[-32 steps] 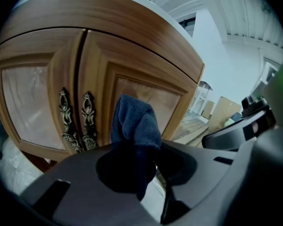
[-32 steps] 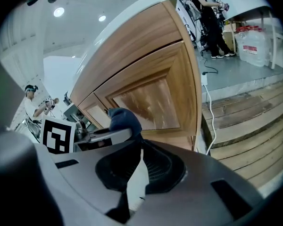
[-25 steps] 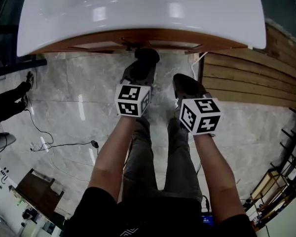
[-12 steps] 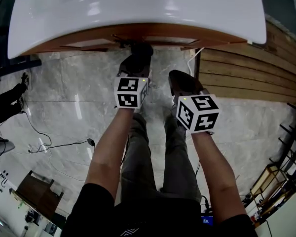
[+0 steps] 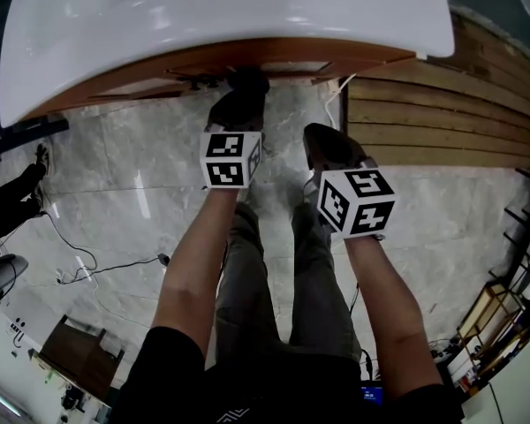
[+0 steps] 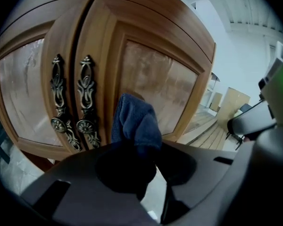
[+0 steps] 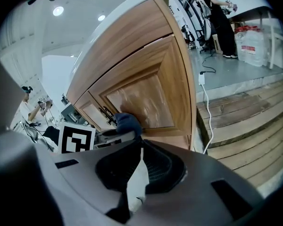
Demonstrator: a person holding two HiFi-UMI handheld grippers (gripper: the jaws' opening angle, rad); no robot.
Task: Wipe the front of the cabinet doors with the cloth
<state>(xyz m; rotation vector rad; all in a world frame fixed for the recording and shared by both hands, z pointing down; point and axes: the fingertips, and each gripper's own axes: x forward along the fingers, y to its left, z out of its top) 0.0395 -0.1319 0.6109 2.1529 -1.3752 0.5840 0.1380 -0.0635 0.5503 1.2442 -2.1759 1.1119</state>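
In the left gripper view, a dark blue cloth [image 6: 134, 119] sticks up out of my left gripper [image 6: 137, 145], which is shut on it. The cloth presses against the frosted panel of the right cabinet door [image 6: 158, 81], beside two ornate metal handles [image 6: 87, 102]. Seen from the head view, the left gripper [image 5: 240, 91] reaches under the white countertop [image 5: 230, 16] to the wooden cabinet [image 5: 283, 60]. My right gripper [image 5: 324, 146] hangs lower and to the right, away from the doors. Its jaws meet with nothing between them [image 7: 140, 150]. The right gripper view shows the cloth [image 7: 127, 121] on the door [image 7: 144, 95].
Wooden plank decking [image 5: 442, 122] runs along the right of the cabinet. A white cable [image 7: 205, 109] hangs at the cabinet's right corner. A black cable [image 5: 97, 268] lies on the marble floor at left. A person [image 7: 217, 13] stands far behind.
My left gripper with the cloth has moved a little left and further in under the countertop. The right gripper has hardly moved.
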